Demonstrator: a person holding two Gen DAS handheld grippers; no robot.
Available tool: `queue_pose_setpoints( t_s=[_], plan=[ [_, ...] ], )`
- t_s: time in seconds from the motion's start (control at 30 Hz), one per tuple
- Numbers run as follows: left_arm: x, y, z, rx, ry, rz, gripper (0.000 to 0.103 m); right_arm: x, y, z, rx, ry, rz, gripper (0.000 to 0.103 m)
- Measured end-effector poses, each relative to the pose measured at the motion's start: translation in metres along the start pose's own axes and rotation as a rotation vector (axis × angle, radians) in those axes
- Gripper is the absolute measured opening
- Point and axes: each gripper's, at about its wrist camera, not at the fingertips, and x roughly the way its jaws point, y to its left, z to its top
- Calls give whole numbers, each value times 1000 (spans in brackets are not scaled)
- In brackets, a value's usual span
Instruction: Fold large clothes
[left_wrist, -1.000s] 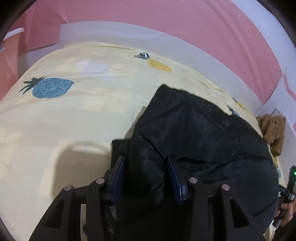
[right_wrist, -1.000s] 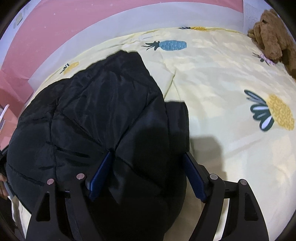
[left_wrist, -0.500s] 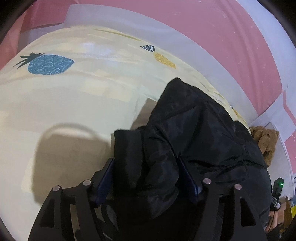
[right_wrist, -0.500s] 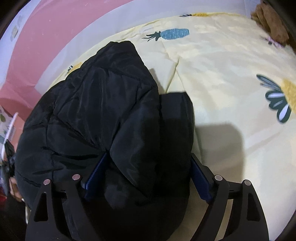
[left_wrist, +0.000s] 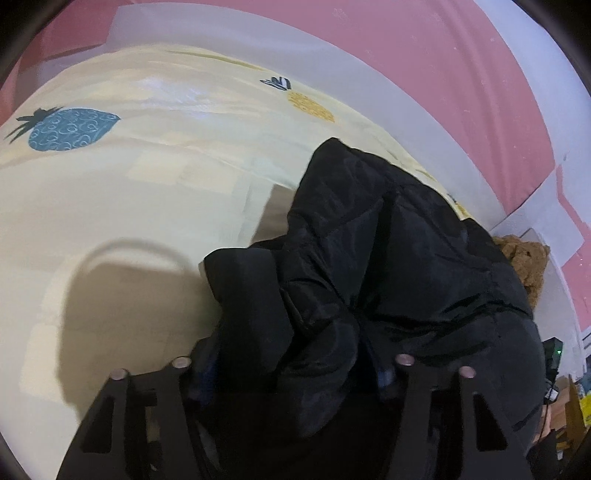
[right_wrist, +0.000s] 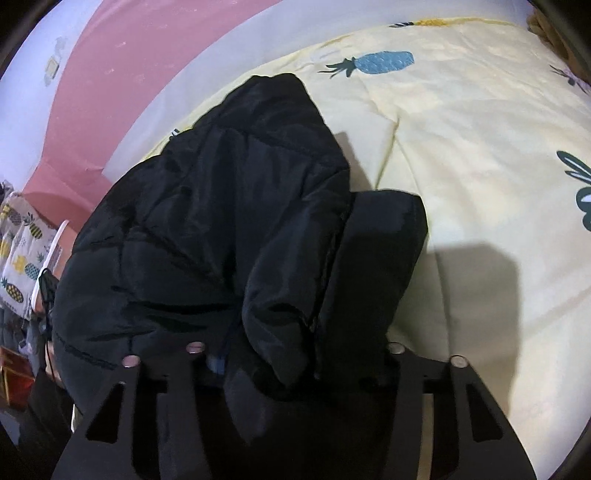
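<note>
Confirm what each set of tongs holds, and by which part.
Both tongs are closing around bunched near-edge folds of the black puffer jacket: left tongs, right tongs. A firm grip can't be confirmed.

The black jacket (left_wrist: 388, 258) buries my left fingertips (left_wrist: 207, 369); the teddy bear (left_wrist: 528, 262) hides half behind it.

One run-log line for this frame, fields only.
phase: gripping | item: black padded jacket on pineapple-print bedding | left gripper: jaws closing on jacket | right gripper: jaws closing on jacket
</note>
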Motion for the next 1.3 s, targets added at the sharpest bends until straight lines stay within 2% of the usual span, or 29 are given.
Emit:
queue_pose_setpoints(
  t_s=[0.2,0.3,0.57,0.8,1.07,1.17,1.3],
  plan=[
    [-15,-13,4,23,-27,16,26,-17,19,5,-32,-26,-24,29],
    [-39,-24,5,57,-66,36,21,-34,29,6,-50,-47,-32,26],
    [-100,-55,21,108,-155,30,20,-75,52,3,-82,-104,-4,25],
    [-141,-47,35,117,-208,47,20,-83,81,15,-107,-147,48,26],
    [-170,-1,67,102,-248,122,21,-42,123,23,-134,-136,103,26],
    [-169,24,75,90,-250,155,21,-15,134,23,-149,-118,113,26],
    [-146,67,77,53,-219,208,21,25,145,17,-151,-62,94,28]
  ],
)
